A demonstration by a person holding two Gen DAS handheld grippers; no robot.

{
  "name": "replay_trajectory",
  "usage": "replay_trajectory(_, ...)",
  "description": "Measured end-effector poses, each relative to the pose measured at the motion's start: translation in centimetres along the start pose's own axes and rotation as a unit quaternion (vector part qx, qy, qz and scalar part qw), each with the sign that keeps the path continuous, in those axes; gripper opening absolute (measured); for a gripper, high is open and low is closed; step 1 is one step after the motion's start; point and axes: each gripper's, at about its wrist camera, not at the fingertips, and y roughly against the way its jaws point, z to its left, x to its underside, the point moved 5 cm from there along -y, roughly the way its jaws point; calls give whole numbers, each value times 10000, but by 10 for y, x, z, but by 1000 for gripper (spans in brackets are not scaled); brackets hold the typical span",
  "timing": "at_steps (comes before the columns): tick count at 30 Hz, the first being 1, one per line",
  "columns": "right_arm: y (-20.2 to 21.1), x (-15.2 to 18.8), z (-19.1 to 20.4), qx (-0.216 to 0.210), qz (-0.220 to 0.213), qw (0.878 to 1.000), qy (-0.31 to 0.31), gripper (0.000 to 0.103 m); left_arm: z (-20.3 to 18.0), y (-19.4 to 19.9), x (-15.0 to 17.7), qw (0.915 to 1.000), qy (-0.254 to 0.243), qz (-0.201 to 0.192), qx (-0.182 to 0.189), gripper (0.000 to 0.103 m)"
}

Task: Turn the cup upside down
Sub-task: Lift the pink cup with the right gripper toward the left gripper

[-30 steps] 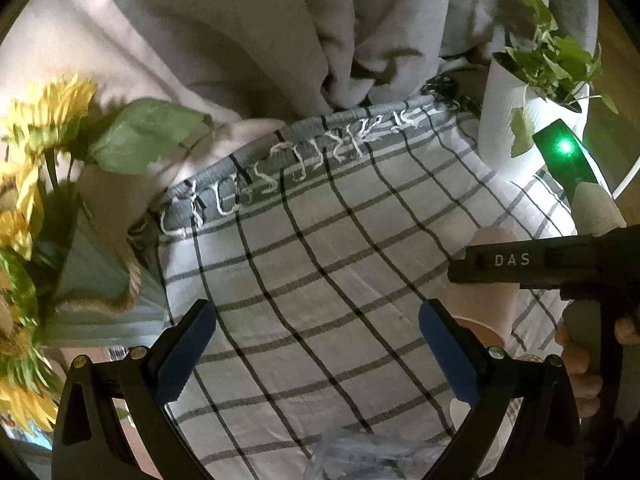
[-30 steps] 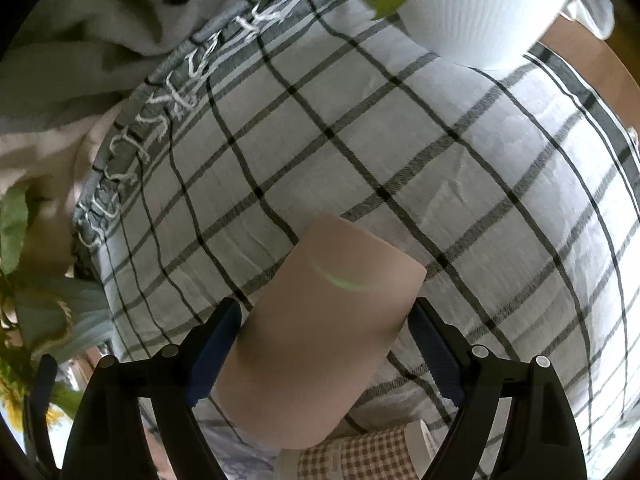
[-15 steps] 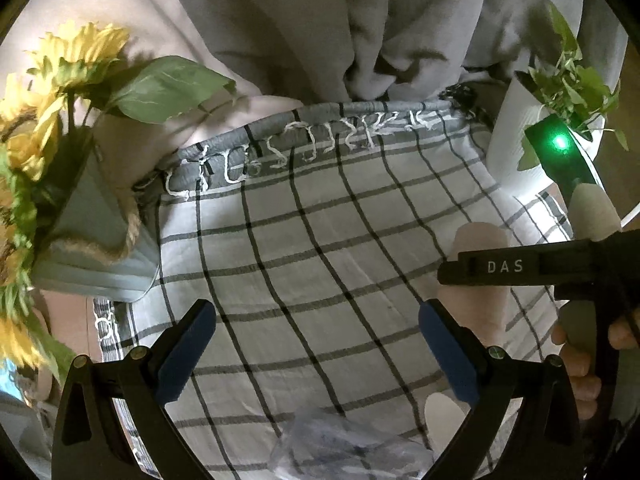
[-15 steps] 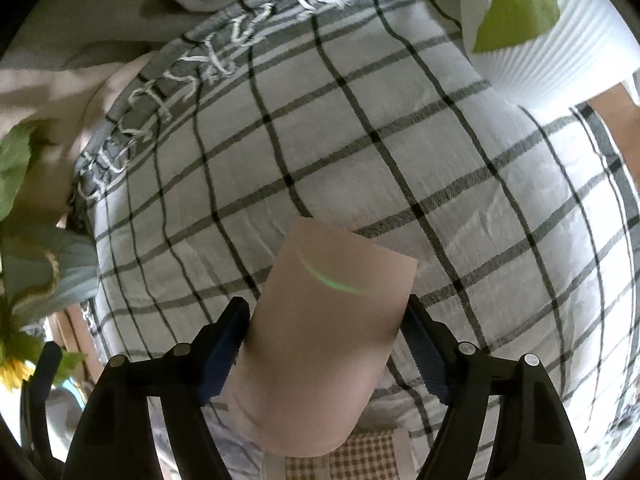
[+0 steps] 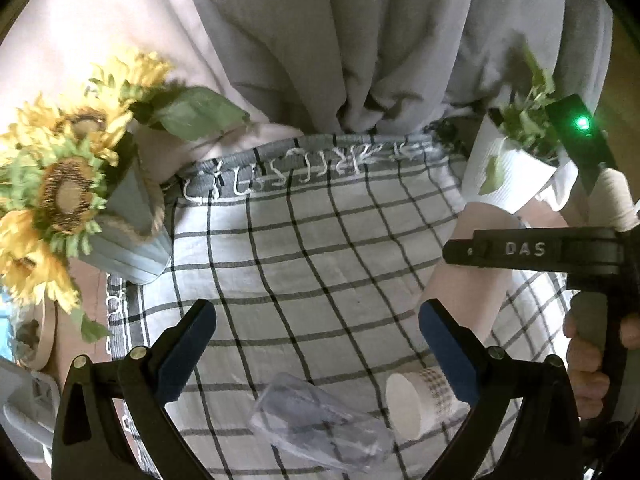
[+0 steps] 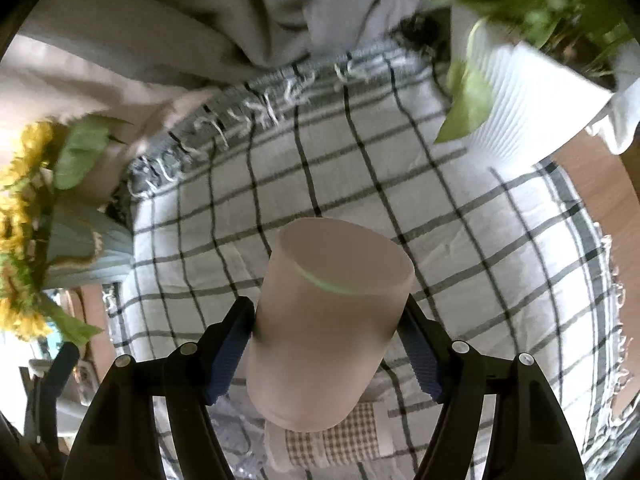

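Note:
A frosted pink cup (image 6: 328, 320) is held between the blue pads of my right gripper (image 6: 326, 354), which is shut on it. The cup is lifted and tilted, its closed flat end facing away from the camera. In the left wrist view the same cup (image 5: 464, 280) shows at the right behind the right gripper's black body. My left gripper (image 5: 316, 344) is open and empty above the checked cloth (image 5: 304, 264).
A checked paper cup (image 5: 416, 400) and a clear plastic cup (image 5: 316, 428) lie on their sides on the cloth. A sunflower vase (image 5: 120, 236) stands at the left, a white ribbed plant pot (image 6: 520, 104) at the back right. Grey fabric (image 5: 360, 40) lies behind.
My right gripper closed on the pink cup and lifted it, tilting it more upright. My left gripper pulled back, so the lying cups and the sunflowers show more.

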Motion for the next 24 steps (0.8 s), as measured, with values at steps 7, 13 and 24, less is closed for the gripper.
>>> replay_trajectory(7,56,15,-4,-48,-390,9990,227,72,-2,34,12,9986,320,-336,-260,103)
replay_trajectory(13,77,51,-9,-88,-306,9982,502,72,-2,49,39,9966,661,-332,-374,103)
replay_trajectory(24,52,135,-15,-200,861,9890,1185,72,-6,54,119,9891,1206,-57,-845,103)
